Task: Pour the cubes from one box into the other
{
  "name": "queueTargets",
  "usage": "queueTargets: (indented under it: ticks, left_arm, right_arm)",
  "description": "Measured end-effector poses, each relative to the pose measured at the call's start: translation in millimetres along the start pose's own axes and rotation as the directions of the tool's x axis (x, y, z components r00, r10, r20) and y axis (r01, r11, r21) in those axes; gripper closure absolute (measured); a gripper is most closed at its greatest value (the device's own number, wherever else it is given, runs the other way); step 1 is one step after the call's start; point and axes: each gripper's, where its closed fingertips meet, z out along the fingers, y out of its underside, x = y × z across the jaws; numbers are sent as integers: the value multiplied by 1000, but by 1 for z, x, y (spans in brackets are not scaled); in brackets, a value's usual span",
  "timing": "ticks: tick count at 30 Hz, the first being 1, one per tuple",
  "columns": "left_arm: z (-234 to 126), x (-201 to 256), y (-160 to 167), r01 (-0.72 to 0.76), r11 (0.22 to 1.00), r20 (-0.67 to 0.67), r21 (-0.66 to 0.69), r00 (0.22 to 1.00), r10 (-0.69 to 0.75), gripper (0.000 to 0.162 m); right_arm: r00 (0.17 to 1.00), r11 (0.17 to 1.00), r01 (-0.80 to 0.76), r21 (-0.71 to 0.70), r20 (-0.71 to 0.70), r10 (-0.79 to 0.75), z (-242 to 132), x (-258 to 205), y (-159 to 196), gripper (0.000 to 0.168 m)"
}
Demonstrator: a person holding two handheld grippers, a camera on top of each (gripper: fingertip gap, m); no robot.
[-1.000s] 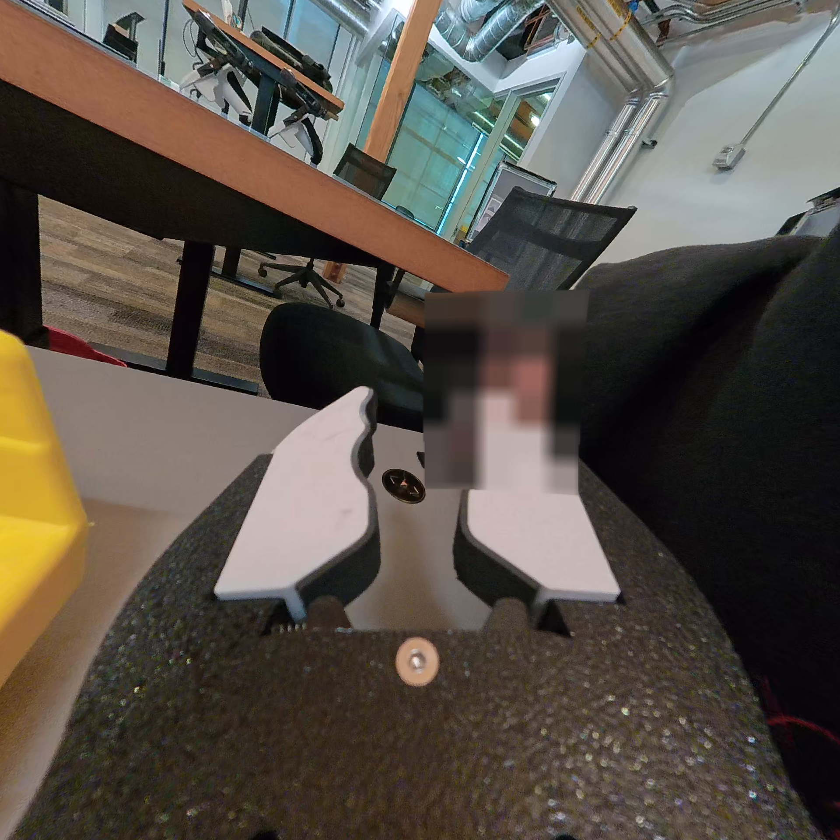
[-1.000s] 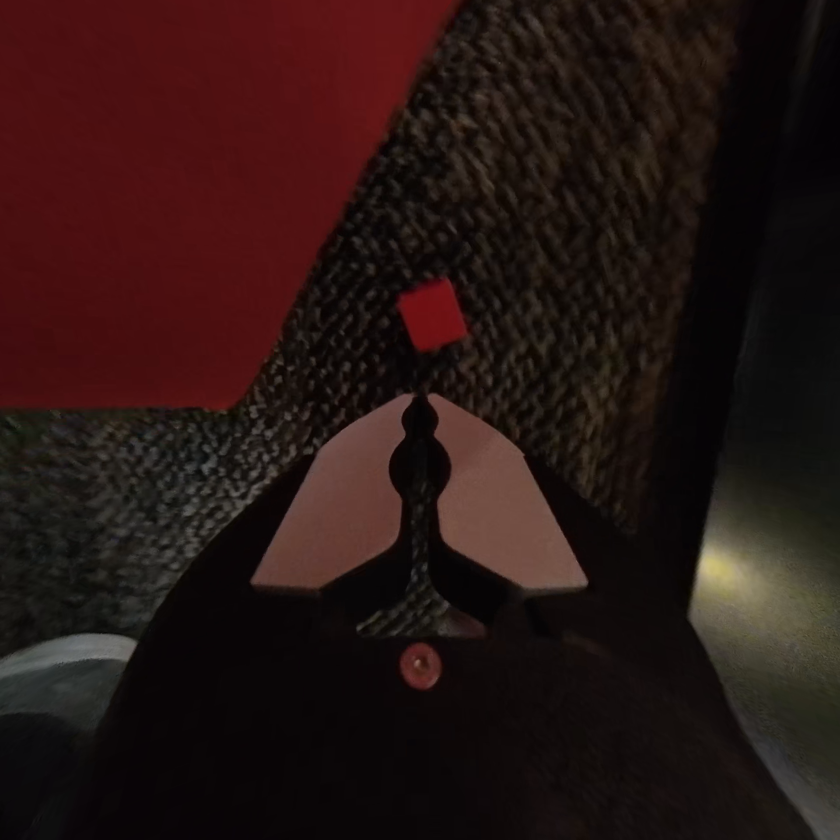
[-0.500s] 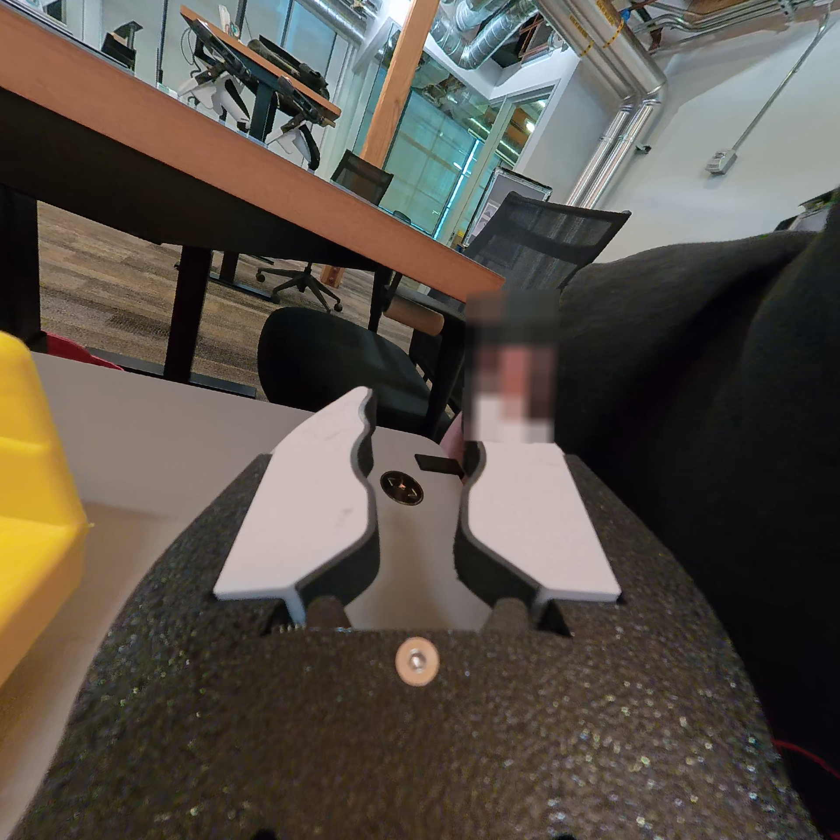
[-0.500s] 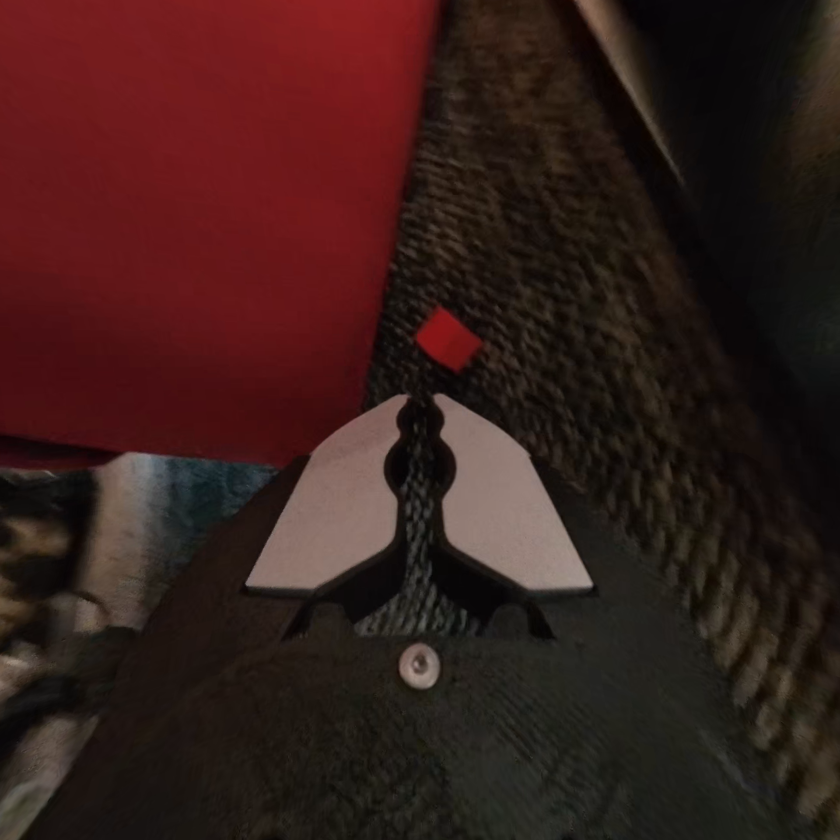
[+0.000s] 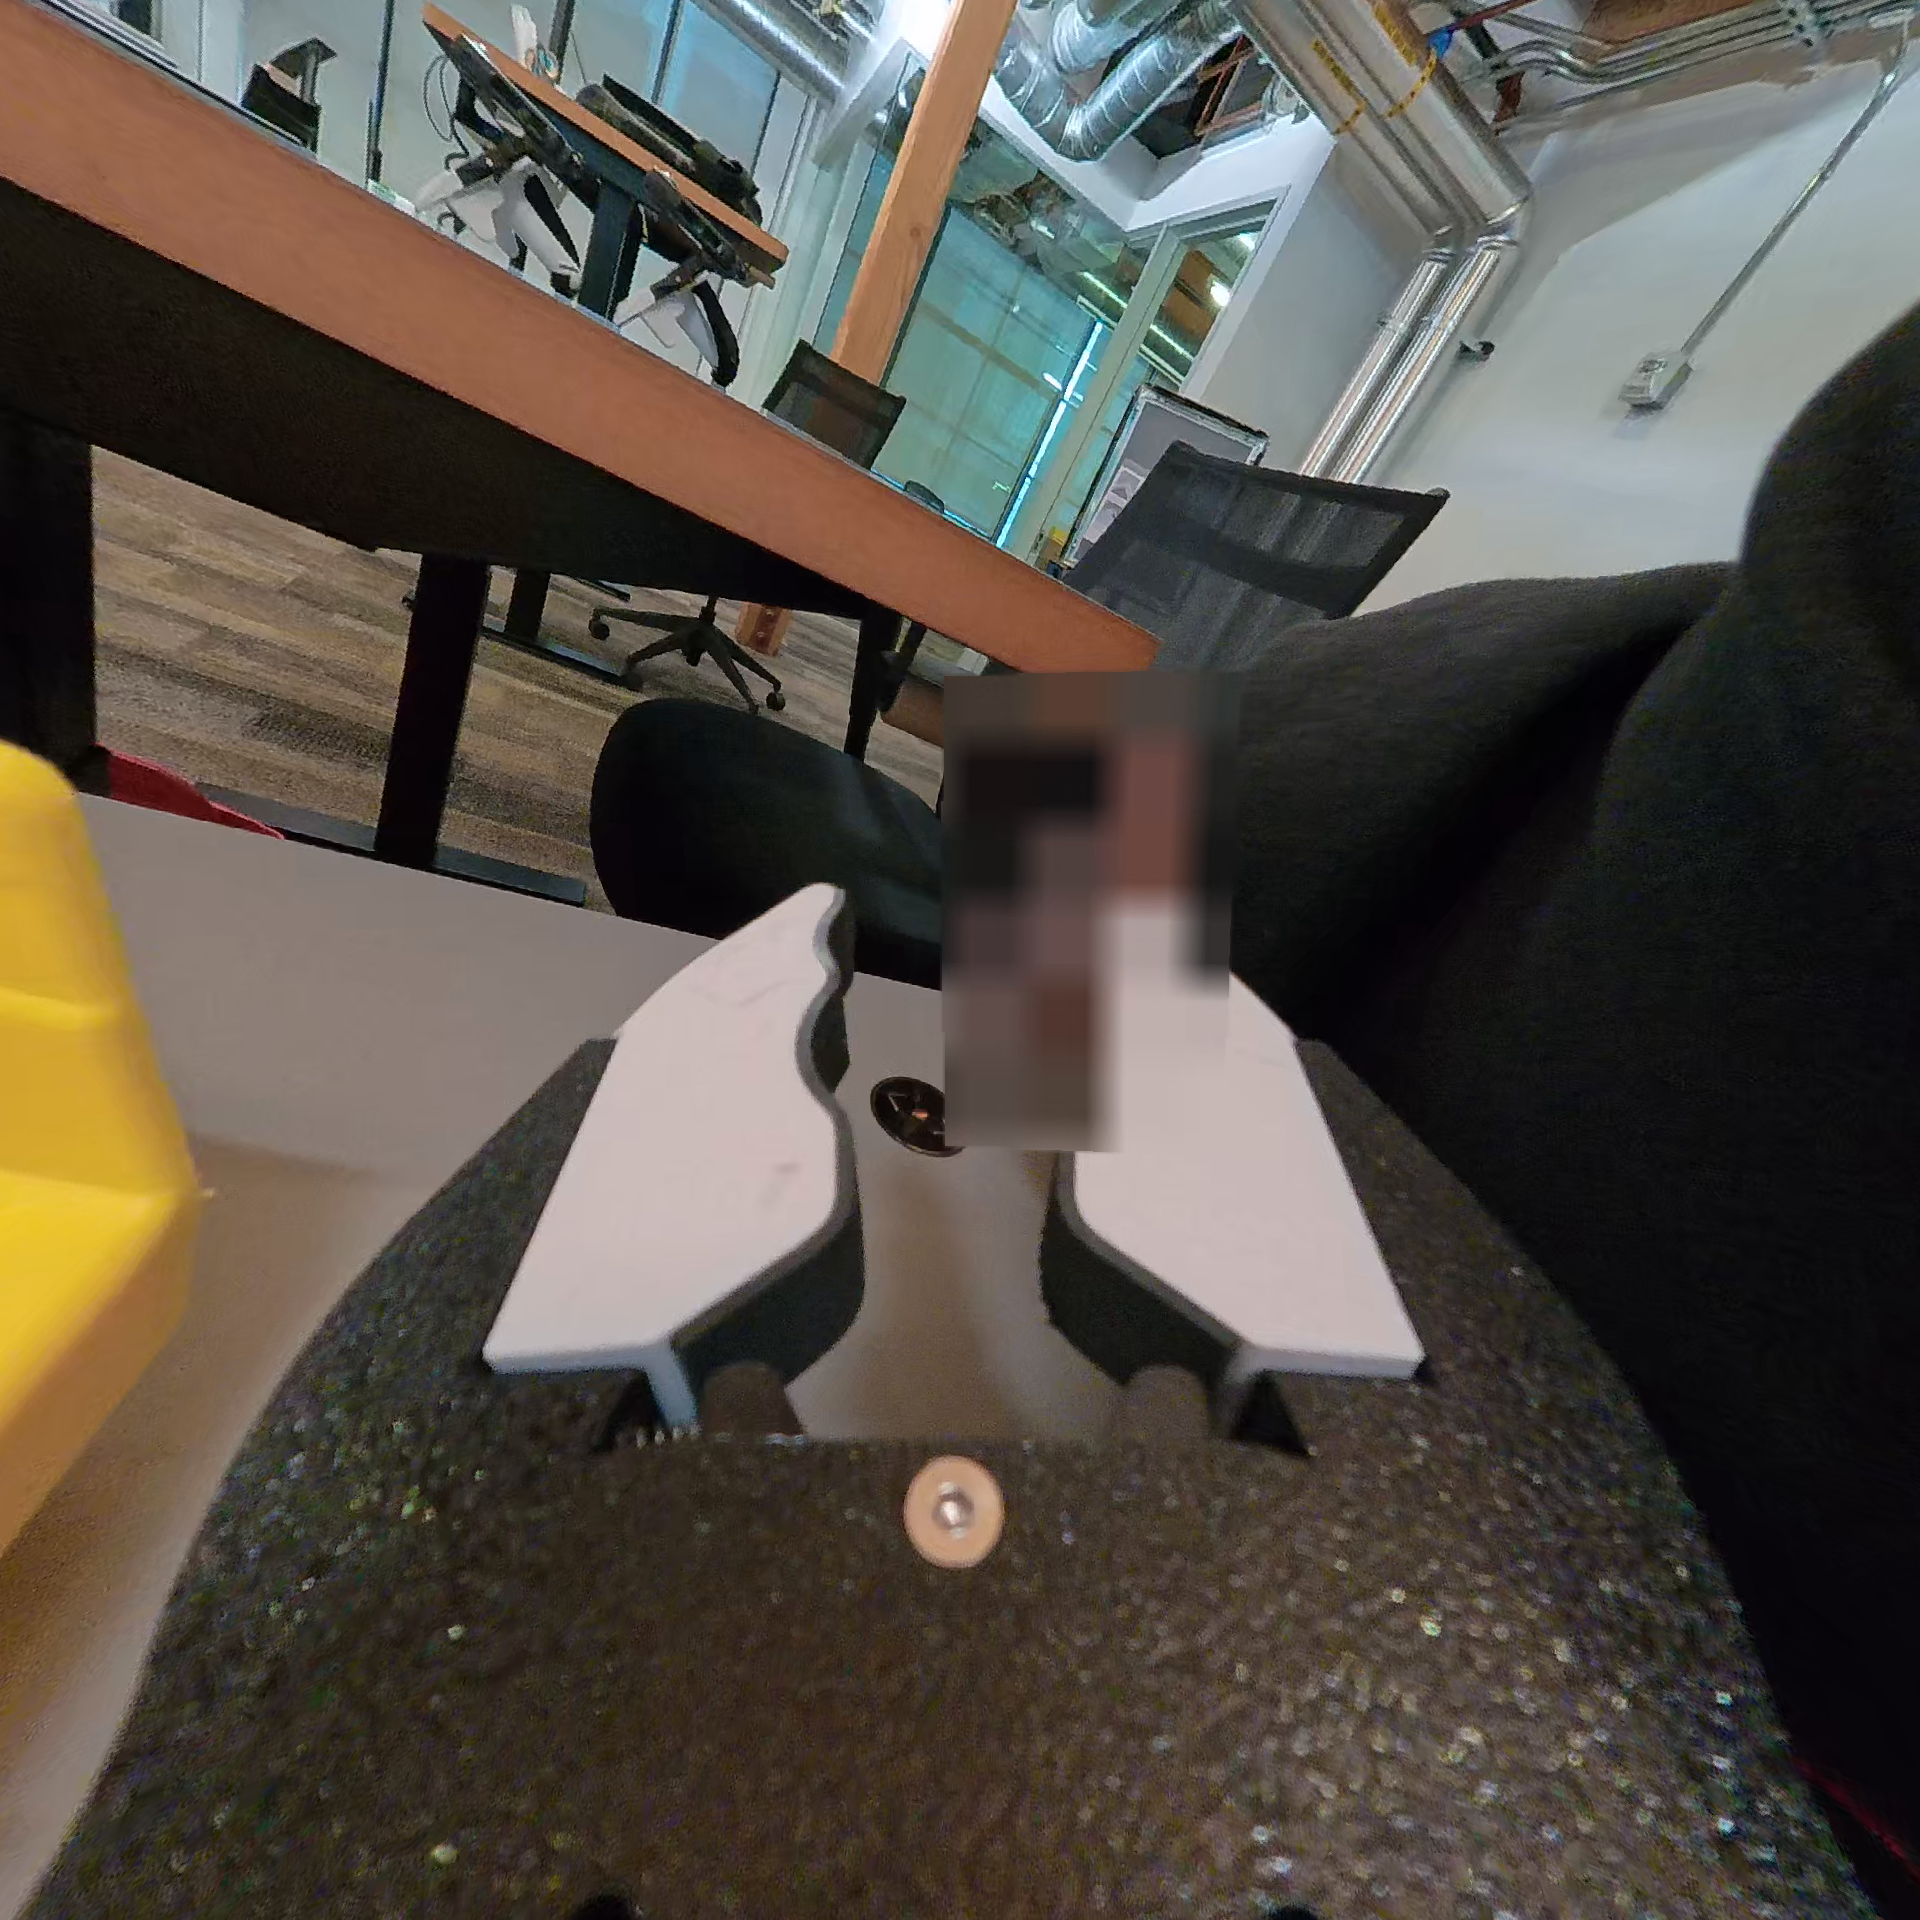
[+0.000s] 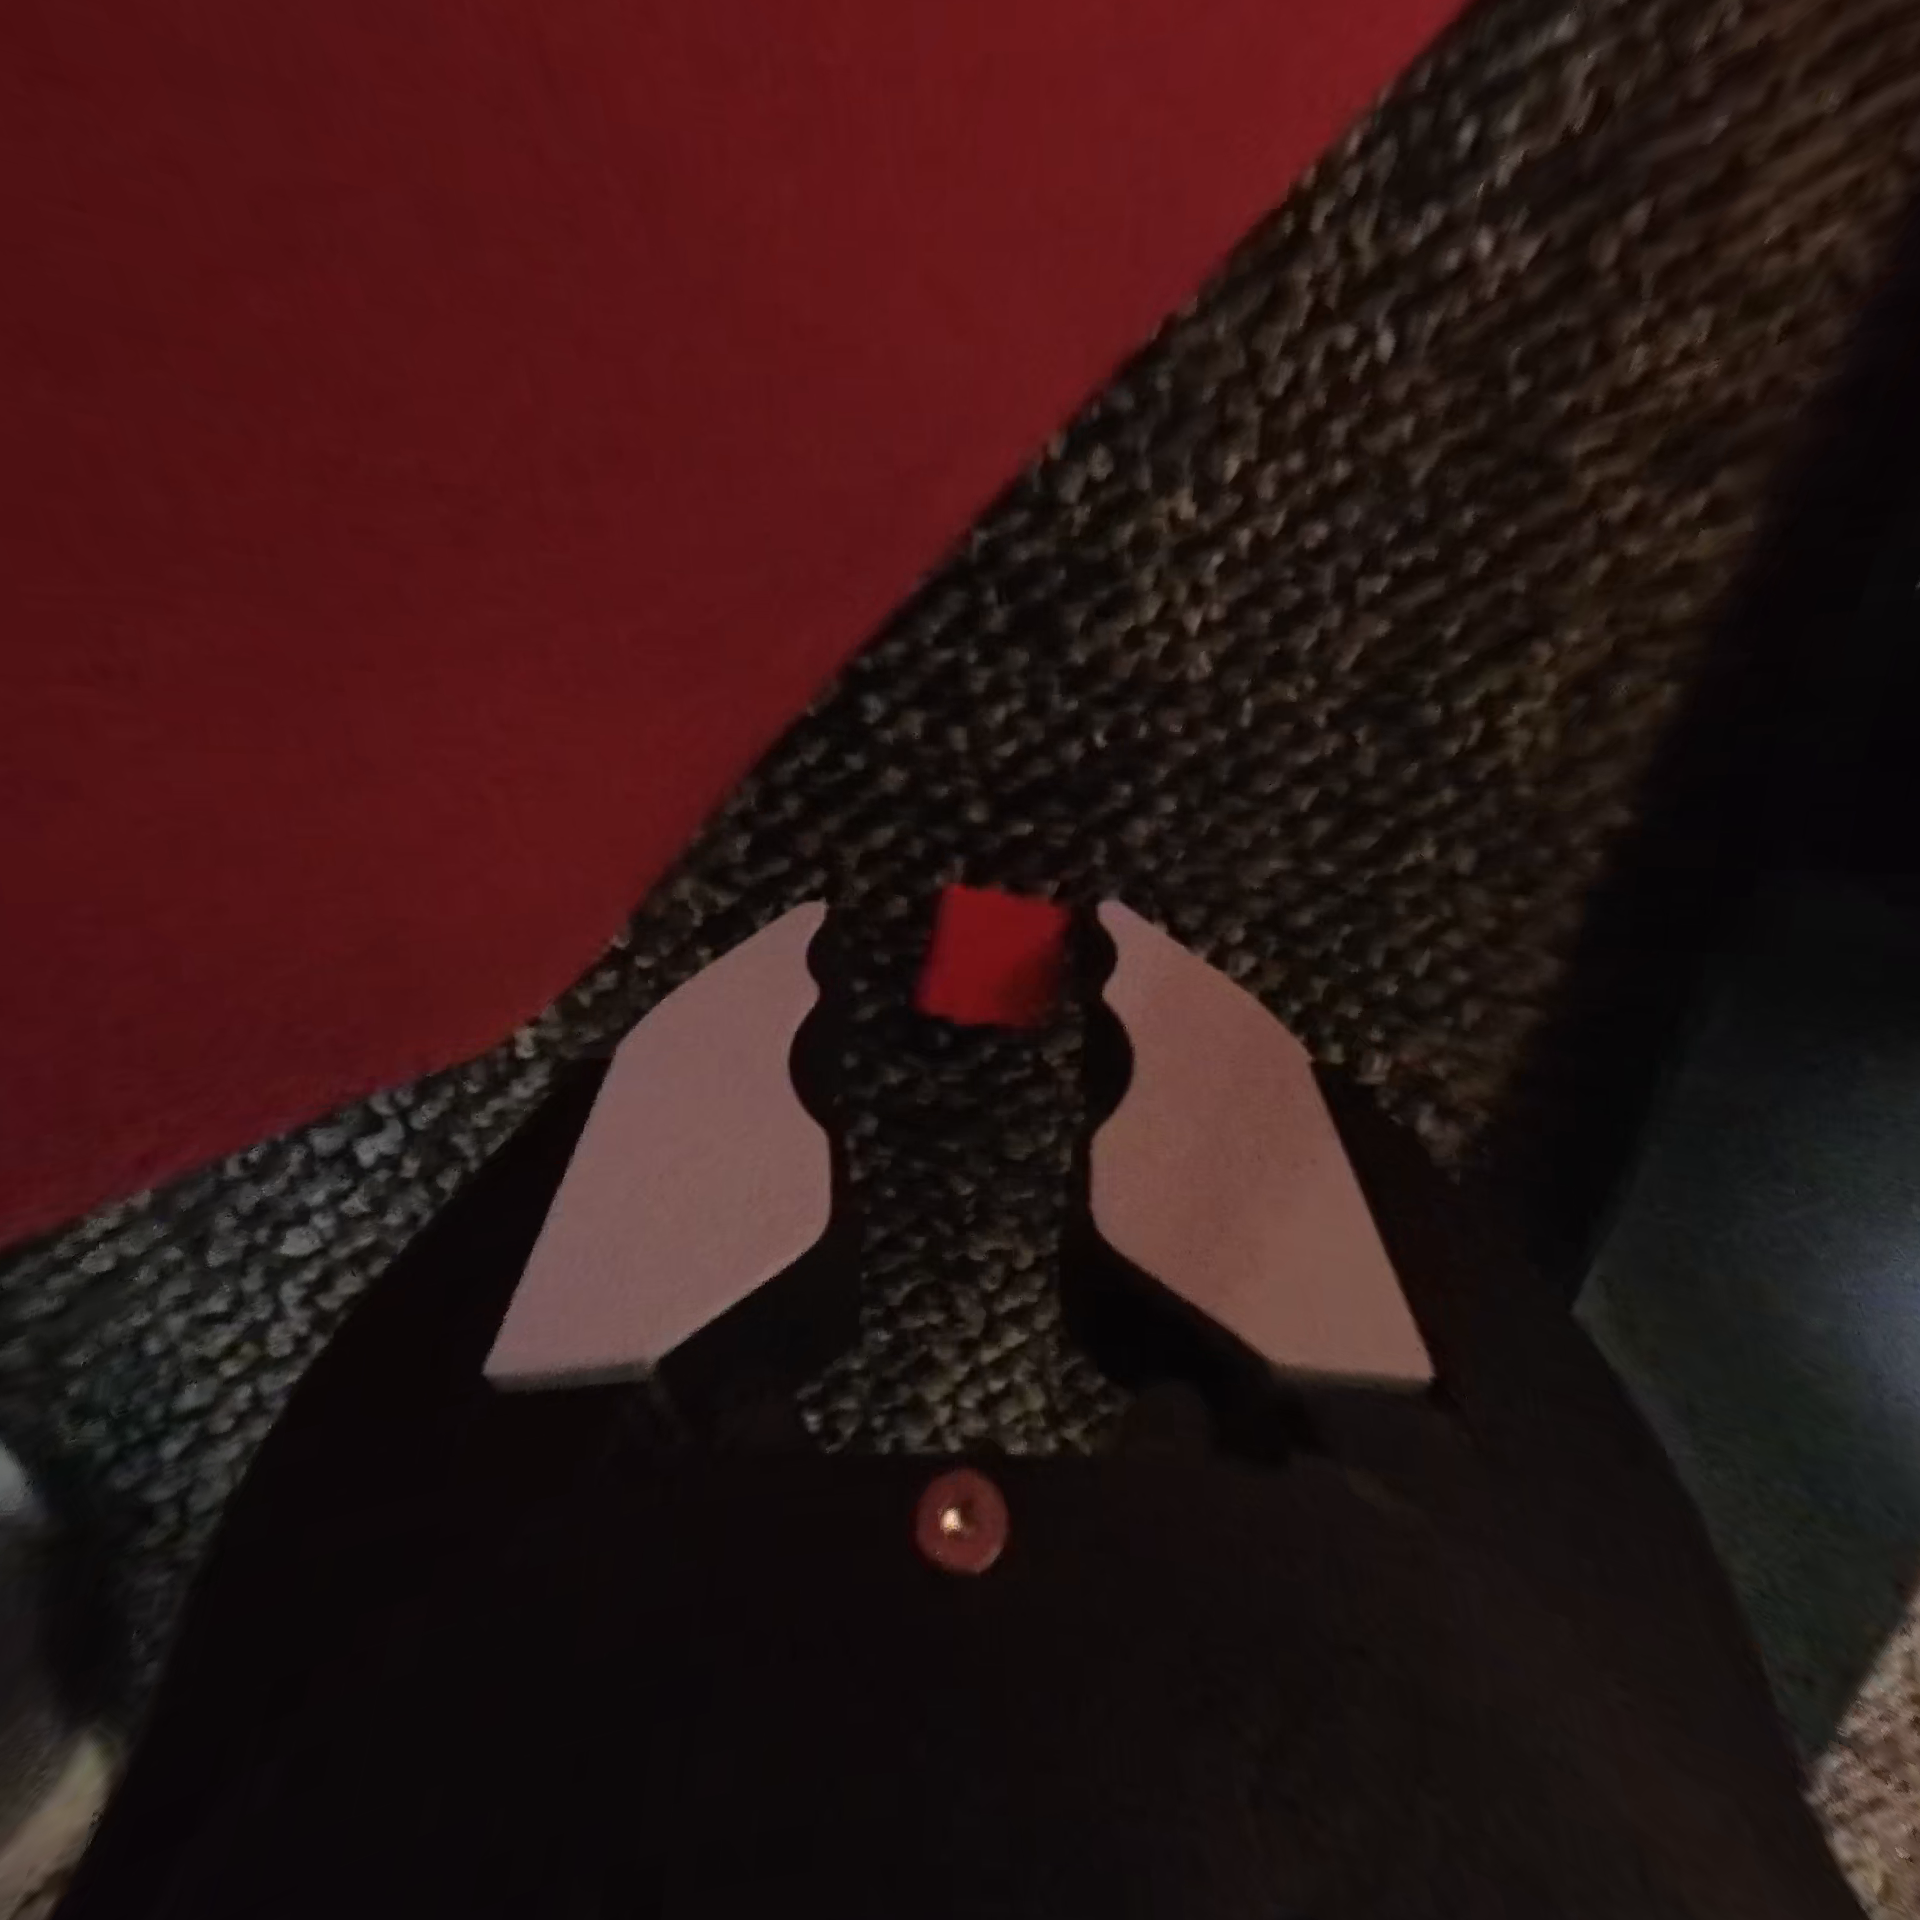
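Note:
In the left wrist view a yellow box (image 5: 73,1091) stands on the pale table (image 5: 364,987) at the left edge; its inside is hidden. My left gripper (image 5: 987,935) lies low over the table, open and empty, to the right of the box; a mosaic patch covers its right fingertip. In the dim right wrist view my right gripper (image 6: 961,914) points down at speckled carpet (image 6: 1299,623). It is open, and a small red cube (image 6: 987,961) lies on the carpet between its fingertips. I cannot tell whether the fingers touch the cube.
A large red surface (image 6: 416,416) fills the upper left of the right wrist view, close to the cube. A person's dark sleeve (image 5: 1558,935) rises right of the left gripper. A wooden desk (image 5: 623,416) and office chairs stand beyond the table edge.
My right gripper has opened from shut and moved forward, so the red cube now sits between its fingertips instead of ahead of them. The left gripper has barely moved.

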Motion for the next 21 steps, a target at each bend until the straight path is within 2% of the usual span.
queueTargets:
  ticks: [3,5,6,10,14,18,21]
  left_arm:
    - [1,-1,1,0,1000,8,-12,1000,0,126]
    - [2,-2,2,2,1000,11,-16,1000,-2,126]
    - [2,-2,2,5,1000,14,-19,1000,-5,126]
    - [2,-1,2,-1,1000,12,-17,1000,2,127]
    - [1,1,1,-7,1000,-4,-7,1000,7,127]
    - [2,3,1,-21,1000,-11,-5,1000,21,128]
    - [2,5,2,-30,999,-21,-11,999,29,129]
  right_arm:
    - [997,998,58,-7,45,-58,-1,2,2,126]
    - [996,997,74,12,53,-74,-1,5,2,137]
    - [996,997,70,24,57,-71,-1,6,2,137]
    - [1000,1000,16,18,13,-16,-1,5,2,136]
    - [998,996,-65,57,29,63,-12,0,6,136]
    - [971,960,-237,148,55,231,-44,9,2,137]
    - [876,866,-480,139,135,463,-74,7,27,136]
